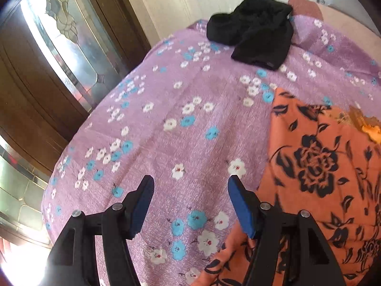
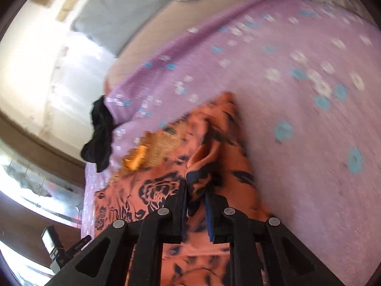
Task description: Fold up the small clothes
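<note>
An orange garment with a black flower print [image 1: 316,166] lies on the purple flowered bedspread [image 1: 166,119], at the right of the left wrist view. My left gripper [image 1: 190,186] stands open just above the bedspread, left of the garment's edge, with nothing between its fingers. In the right wrist view my right gripper [image 2: 196,188] is shut on a bunched fold of the orange garment [image 2: 214,128], and the cloth rises from between the blue pads. A yellow lace trim [image 2: 138,158] shows at the garment's far end. A black garment [image 1: 254,31] lies crumpled at the bed's far edge.
A dark wooden door with glass panels [image 1: 59,54] stands left of the bed. The black garment [image 2: 100,133] hangs over the bed's edge in the right wrist view. A grey pillow [image 2: 123,9] lies at the far end. The purple bedspread [image 2: 297,119] stretches to the right.
</note>
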Tool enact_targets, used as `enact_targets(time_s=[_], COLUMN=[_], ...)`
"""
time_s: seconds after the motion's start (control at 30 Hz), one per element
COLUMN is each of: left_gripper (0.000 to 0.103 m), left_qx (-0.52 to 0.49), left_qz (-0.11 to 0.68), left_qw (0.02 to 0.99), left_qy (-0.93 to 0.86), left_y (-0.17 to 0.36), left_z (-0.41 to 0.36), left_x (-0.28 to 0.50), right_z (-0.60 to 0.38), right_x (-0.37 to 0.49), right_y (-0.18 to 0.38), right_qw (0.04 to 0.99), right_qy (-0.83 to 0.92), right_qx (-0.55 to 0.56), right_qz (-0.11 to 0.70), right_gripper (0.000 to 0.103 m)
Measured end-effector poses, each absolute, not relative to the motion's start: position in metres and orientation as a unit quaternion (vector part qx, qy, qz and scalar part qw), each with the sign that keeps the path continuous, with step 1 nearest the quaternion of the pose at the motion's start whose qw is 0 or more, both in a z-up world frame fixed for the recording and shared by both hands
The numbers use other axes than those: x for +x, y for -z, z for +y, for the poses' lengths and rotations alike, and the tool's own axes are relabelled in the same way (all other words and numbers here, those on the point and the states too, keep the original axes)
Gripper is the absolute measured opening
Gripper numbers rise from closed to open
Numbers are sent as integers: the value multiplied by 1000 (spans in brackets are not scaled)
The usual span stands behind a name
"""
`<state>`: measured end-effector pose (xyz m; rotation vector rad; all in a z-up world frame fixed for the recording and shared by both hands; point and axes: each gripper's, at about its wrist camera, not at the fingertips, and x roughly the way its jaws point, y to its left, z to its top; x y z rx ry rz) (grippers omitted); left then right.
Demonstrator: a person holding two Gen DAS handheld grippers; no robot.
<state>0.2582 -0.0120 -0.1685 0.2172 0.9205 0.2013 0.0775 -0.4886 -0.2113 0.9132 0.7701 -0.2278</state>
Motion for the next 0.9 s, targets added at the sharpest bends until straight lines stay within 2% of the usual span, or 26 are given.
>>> enact_targets(time_s=[0.23,0.4,0.5,0.6,0.67,0.77,0.9], left_gripper=[67,69,69,69,73,73,73], left_qx=[114,139,157,183,180,175,153], left_qz=[389,399,421,455,453,456,442], left_qw=[914,905,891,869,871,871,881], left_qy=[-18,54,69,64,63,54,67], left_y=[153,166,182,202,203,199,190], left_z=[-49,-90,-108,-116,-114,-108,-104], left_x=[245,238,237,240,240,242,242], right_z=[-488,-476,-471,-467,-472,-475,-474], right_x=[53,65,90,107,105,101,110], right_y=[193,162,171,193,203,194,173], right_qw=[835,882,877,850,829,824,860], right_qy=[134,150,97,95,110,107,106], right_qx=[413,324,320,303,299,298,273], right_qz=[337,309,345,421,458,469,418], right_gripper=[21,21,21,22,19,19,21])
